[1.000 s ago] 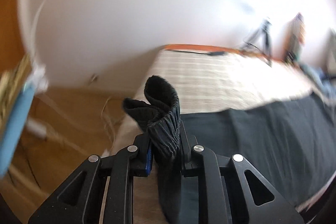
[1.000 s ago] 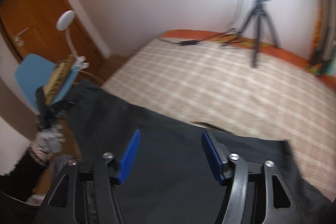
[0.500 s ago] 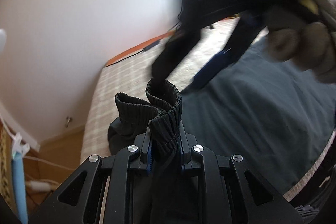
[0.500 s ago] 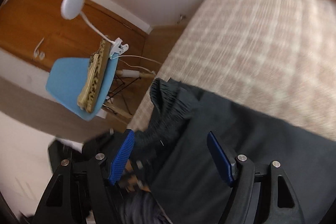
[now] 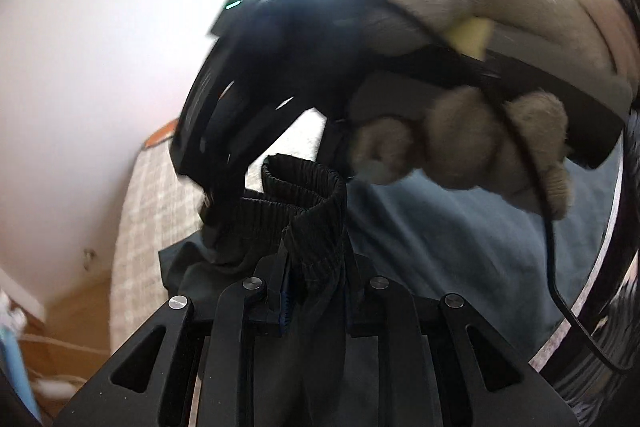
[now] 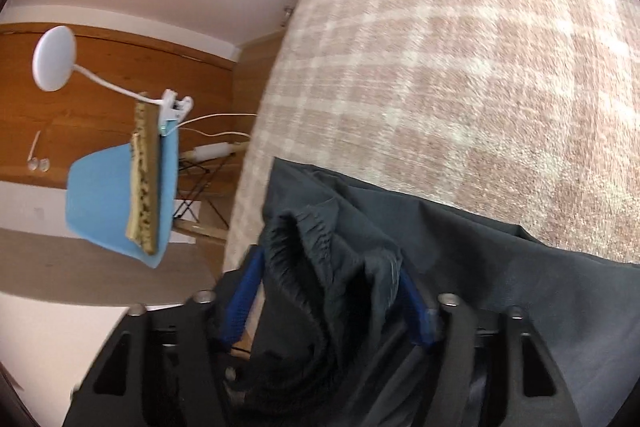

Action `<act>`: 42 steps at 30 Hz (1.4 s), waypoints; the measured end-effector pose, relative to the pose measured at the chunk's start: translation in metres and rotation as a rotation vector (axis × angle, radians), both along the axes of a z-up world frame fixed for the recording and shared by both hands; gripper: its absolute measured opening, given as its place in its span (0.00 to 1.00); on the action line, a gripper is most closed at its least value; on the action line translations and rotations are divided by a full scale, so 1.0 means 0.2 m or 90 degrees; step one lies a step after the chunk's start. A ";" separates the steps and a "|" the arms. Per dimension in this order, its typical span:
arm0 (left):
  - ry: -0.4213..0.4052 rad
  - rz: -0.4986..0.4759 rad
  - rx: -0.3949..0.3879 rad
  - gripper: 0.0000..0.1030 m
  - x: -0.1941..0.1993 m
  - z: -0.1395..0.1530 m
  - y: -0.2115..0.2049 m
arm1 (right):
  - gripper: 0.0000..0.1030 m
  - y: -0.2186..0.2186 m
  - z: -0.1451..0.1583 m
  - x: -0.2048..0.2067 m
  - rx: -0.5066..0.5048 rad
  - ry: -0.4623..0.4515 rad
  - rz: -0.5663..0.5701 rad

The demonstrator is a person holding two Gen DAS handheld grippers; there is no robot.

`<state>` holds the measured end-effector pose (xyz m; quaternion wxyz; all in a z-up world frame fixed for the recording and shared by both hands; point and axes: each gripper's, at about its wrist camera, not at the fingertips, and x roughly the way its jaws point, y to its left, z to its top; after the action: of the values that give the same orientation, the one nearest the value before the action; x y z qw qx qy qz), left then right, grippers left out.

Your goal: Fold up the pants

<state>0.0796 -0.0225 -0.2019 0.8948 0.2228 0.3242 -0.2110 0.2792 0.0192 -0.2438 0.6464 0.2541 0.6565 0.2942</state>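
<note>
your left gripper (image 5: 314, 291) is clamped on the elastic waistband (image 5: 308, 203) of the dark pants (image 5: 440, 247), the ribbed band bunched and sticking up between its fingers toward 12 o'clock. in the left wrist view your right gripper (image 5: 216, 187) comes in from 2 o'clock, blurred, held by your gloved right hand (image 5: 472, 115), and its tips reach down to the waistband just beside the spot the left gripper holds. in the right wrist view the right gripper (image 6: 328, 291) has a fold of the waistband (image 6: 304, 239) sitting between its blue fingers (image 6: 244, 291); the jaws stand partly apart around the cloth, and you cannot tell from either view whether they are already pinching it. the rest of the pants (image 6: 520, 291) lie spread over the bed (image 6: 460, 47), running off toward 4 o'clock in that view across the beige plaid bedcover. at 9 o'clock, off the bed, stands a blue chair (image 6: 104, 203) with a stack of yellowish patterned cloth (image 6: 144, 179) on it, and a white clip lamp (image 6: 54, 59) fixed to its back, its round head at 10 o'clock. a wooden door (image 6: 100, 99) lies behind the chair, and a white cable (image 6: 216, 125) trails from the clip toward the bed edge
</note>
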 end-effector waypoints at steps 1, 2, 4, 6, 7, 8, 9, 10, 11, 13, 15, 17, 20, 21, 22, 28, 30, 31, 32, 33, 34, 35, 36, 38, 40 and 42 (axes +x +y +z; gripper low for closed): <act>-0.005 -0.009 0.021 0.17 -0.01 0.00 -0.03 | 0.38 0.00 0.00 0.00 -0.004 0.001 -0.002; -0.008 -0.014 0.032 0.17 -0.02 0.00 -0.04 | 0.37 -0.01 0.00 0.00 -0.002 0.002 -0.004; -0.012 -0.023 0.040 0.17 -0.03 0.04 -0.07 | 0.26 -0.04 0.03 -0.02 0.008 -0.018 -0.012; -0.016 -0.026 0.038 0.17 -0.03 0.09 -0.10 | 0.20 -0.09 0.09 -0.04 0.014 -0.048 -0.017; -0.019 -0.027 0.038 0.17 -0.04 0.11 -0.12 | 0.19 -0.12 0.12 -0.05 0.018 -0.059 -0.020; -0.025 -0.030 0.041 0.17 -0.05 0.15 -0.15 | 0.18 -0.15 0.16 -0.06 0.022 -0.073 -0.024; -0.030 -0.034 0.045 0.17 -0.06 0.18 -0.19 | 0.17 -0.19 0.20 -0.07 0.027 -0.086 -0.028; -0.034 -0.037 0.050 0.17 -0.06 0.20 -0.22 | 0.16 -0.22 0.23 -0.08 0.035 -0.096 -0.032; -0.037 -0.041 0.056 0.17 -0.08 0.22 -0.27 | 0.16 -0.26 0.26 -0.10 0.043 -0.103 -0.036; -0.037 -0.049 0.064 0.16 -0.09 0.25 -0.35 | 0.16 -0.34 0.31 -0.13 0.050 -0.119 -0.038; -0.034 -0.056 0.059 0.16 -0.11 0.27 -0.46 | 0.16 -0.45 0.36 -0.18 0.051 -0.135 -0.036; -0.028 -0.061 0.049 0.16 -0.13 0.28 -0.58 | 0.16 -0.53 0.38 -0.22 0.047 -0.139 -0.038; -0.023 -0.062 0.041 0.16 -0.16 0.24 -0.76 | 0.16 -0.71 0.37 -0.29 0.039 -0.137 -0.047; -0.020 -0.059 0.036 0.16 -0.18 0.22 -0.81 | 0.16 -0.77 0.36 -0.32 0.034 -0.135 -0.052; -0.014 -0.055 0.028 0.16 -0.18 0.19 -0.86 | 0.16 -0.82 0.34 -0.34 0.031 -0.132 -0.059; -0.037 -0.039 0.062 0.16 -0.25 0.04 -1.18 | 0.16 -1.07 0.22 -0.42 0.013 -0.110 -0.084; -0.043 -0.038 0.080 0.16 -0.26 -0.01 -1.28 | 0.24 -1.13 0.17 -0.43 0.018 -0.091 -0.093; -0.043 -0.040 0.088 0.16 -0.29 -0.03 -1.32 | 0.36 -1.15 0.16 -0.43 0.009 -0.086 -0.097; -0.046 -0.042 0.099 0.16 -0.30 -0.06 -1.37 | 0.41 -1.17 0.15 -0.44 0.000 -0.084 -0.103; -0.052 -0.045 0.115 0.16 -0.34 -0.07 -1.39 | 0.49 -1.21 0.15 -0.45 -0.010 -0.085 -0.117; -0.062 -0.049 0.135 0.16 -0.35 -0.10 -1.37 | 0.53 -1.25 0.15 -0.46 -0.016 -0.083 -0.126; -0.073 -0.055 0.158 0.16 -0.36 -0.13 -1.38 | 0.54 -1.27 0.14 -0.46 -0.019 -0.081 -0.129; -0.083 -0.061 0.177 0.16 -0.38 -0.16 -1.42 | 0.58 -1.30 0.14 -0.47 -0.029 -0.075 -0.135; -0.096 -0.071 0.196 0.16 -0.42 -0.19 -1.46 | 0.64 -1.34 0.14 -0.50 -0.048 -0.062 -0.141; -0.105 -0.084 0.204 0.16 -0.45 -0.21 -1.49 | 0.65 -1.36 0.13 -0.52 -0.069 -0.050 -0.139; -0.108 -0.088 0.210 0.16 -0.50 -0.23 -1.47 | 0.67 -1.37 0.11 -0.54 -0.080 -0.028 -0.144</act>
<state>-0.0207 -0.3166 -0.2489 0.8537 0.4052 0.2613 -0.1967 0.1714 -0.2544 -0.2219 0.7043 0.2790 0.6265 0.1833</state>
